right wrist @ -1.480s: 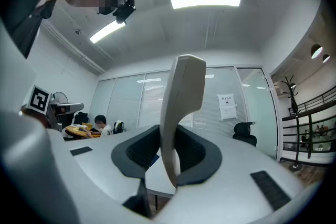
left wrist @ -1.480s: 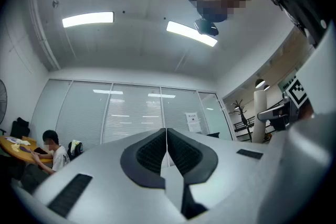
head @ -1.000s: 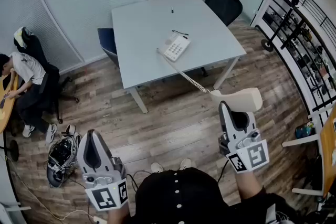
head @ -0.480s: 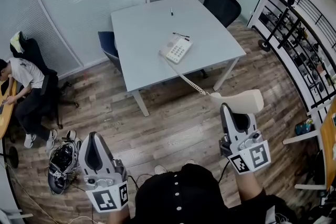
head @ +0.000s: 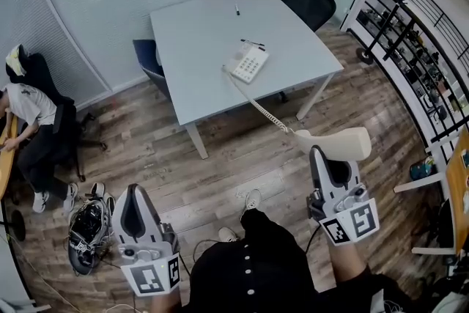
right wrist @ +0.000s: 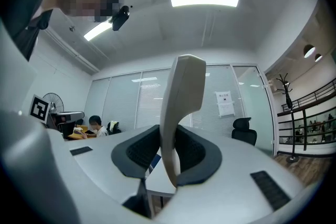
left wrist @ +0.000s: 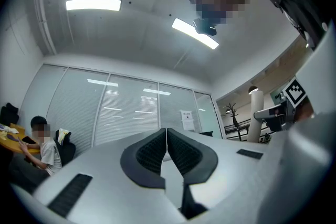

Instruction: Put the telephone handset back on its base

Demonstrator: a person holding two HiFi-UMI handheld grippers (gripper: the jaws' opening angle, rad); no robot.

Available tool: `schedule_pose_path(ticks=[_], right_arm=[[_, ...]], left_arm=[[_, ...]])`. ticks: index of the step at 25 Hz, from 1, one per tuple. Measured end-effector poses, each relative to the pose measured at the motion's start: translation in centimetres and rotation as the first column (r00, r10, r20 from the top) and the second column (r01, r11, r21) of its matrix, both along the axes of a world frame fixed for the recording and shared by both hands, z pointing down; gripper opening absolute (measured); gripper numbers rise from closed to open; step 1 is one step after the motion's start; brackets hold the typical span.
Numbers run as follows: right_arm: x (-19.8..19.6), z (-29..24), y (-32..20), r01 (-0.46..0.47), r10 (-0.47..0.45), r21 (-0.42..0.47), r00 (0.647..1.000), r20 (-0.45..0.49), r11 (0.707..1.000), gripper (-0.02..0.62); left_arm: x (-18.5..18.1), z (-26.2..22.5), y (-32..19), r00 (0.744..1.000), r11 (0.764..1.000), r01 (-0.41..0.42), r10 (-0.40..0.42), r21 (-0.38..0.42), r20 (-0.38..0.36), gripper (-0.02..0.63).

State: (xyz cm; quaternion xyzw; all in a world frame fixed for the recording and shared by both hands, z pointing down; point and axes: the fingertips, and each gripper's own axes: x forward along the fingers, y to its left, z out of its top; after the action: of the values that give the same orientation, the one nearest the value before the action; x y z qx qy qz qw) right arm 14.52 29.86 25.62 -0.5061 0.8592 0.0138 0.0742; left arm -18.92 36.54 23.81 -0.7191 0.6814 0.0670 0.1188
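Right gripper (head: 327, 155) holds handset (head: 346, 141)

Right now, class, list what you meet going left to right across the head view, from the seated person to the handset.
Seated person → bag on the floor → left gripper → telephone base → handset

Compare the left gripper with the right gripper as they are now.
The left gripper has its jaws together with nothing between them; the right gripper is shut on the cream handset.
The right gripper is tied by the handset's coiled cord to the telephone base on the table; the left gripper is linked to nothing.
Shared: both are grey, carry a marker cube and are off the table, over the wooden floor.
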Motion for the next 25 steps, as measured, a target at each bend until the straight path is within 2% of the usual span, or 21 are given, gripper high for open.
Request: schedule_pose_path(ticks=[14, 25], right_arm=[[-0.5, -0.6, -7.7, 0.021, -0.022, 0.022, 1.000, 0.022, 1.000, 0.107], [0.4, -0.9, -15.2, 0.056, -0.056, 0.022, 0.998, 0.030, 0.998, 0.107]], left_arm=[[-0.4, -1.0, -6.7, 1.000, 1.000, 0.024, -0.024, 0.017, 0.013, 0.020], [1.0, -1.8, -13.4, 0.999, 0.998, 0.049, -0.049, 0.028, 0.018, 0.020]])
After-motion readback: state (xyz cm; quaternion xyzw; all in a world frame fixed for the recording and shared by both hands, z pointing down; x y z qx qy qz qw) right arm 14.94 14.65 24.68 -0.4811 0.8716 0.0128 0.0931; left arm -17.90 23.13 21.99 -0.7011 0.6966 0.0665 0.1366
